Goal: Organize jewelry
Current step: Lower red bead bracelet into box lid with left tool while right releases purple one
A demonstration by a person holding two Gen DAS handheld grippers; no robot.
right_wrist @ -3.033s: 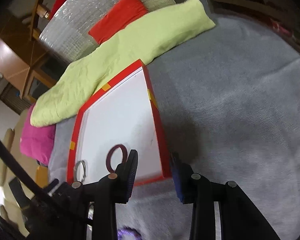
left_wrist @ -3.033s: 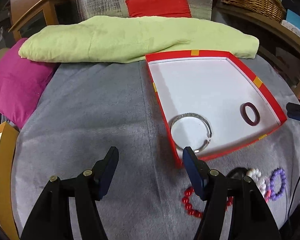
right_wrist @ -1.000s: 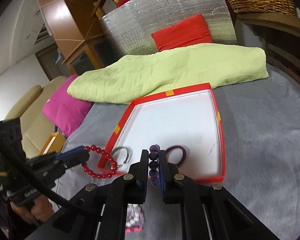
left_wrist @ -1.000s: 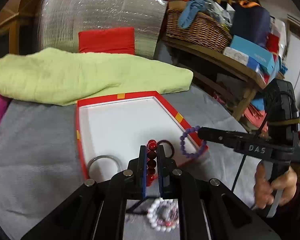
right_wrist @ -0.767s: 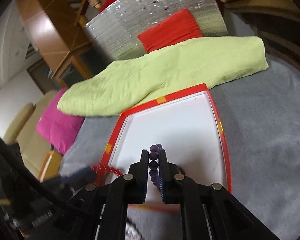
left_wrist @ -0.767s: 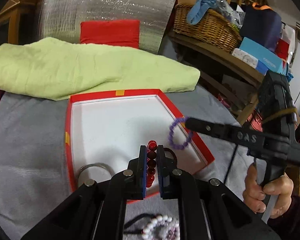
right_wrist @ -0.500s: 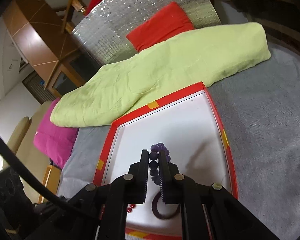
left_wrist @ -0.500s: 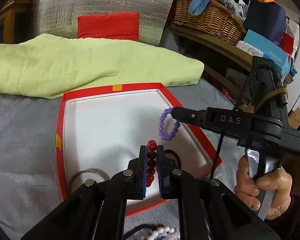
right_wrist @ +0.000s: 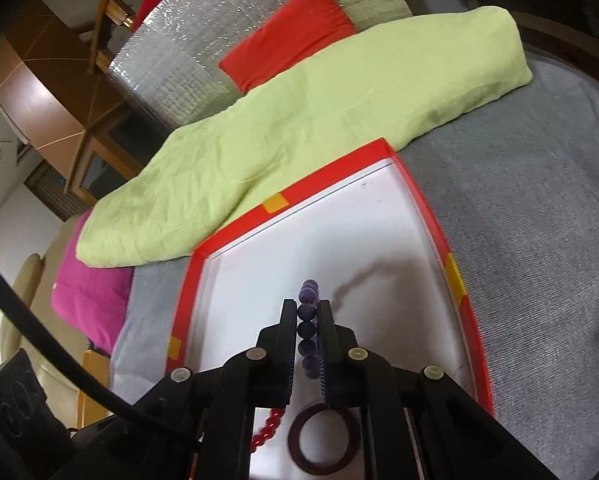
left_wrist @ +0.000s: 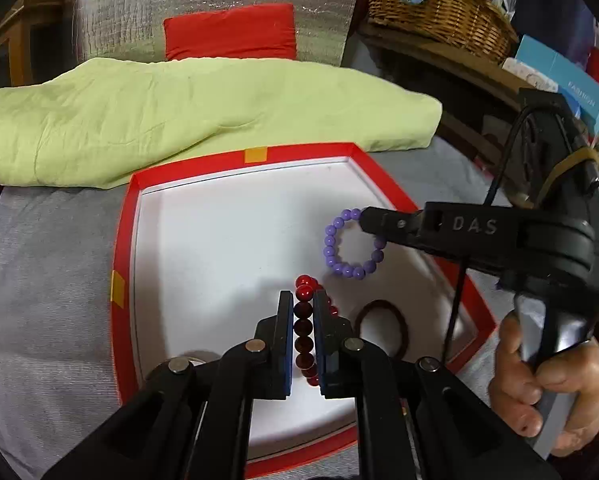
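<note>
A grey cloth (left_wrist: 47, 280) covers the surface, with a green quilt (left_wrist: 179, 116) laid along its far side, a red cushion (left_wrist: 231, 38) behind that against silver foil (left_wrist: 203, 4), and a wicker basket (left_wrist: 439, 12) on a shelf to the right. A pink cushion (right_wrist: 91, 292) is seen at the left edge in the right wrist view.

A red tray (left_wrist: 121, 240) with a white floor is set on the cloth, just beside the quilt. A dark red ring (left_wrist: 381, 330) lies on the tray floor near its close right corner, and a silver bangle (left_wrist: 197, 358) is partly hidden near the close left corner.

The left hand-held gripper (left_wrist: 303, 320) is closed tightly on a red bracelet (left_wrist: 304, 292), which is held over the near part of the tray; whether the beads touch the floor cannot be told. The right hand-held gripper (right_wrist: 308, 328) is likewise clamped on a purple bracelet (left_wrist: 349, 244), which hangs as a loop over the right part of the tray, just beyond the red bracelet. The right hand (left_wrist: 555, 392) is seen wrapped around that gripper's handle.
</note>
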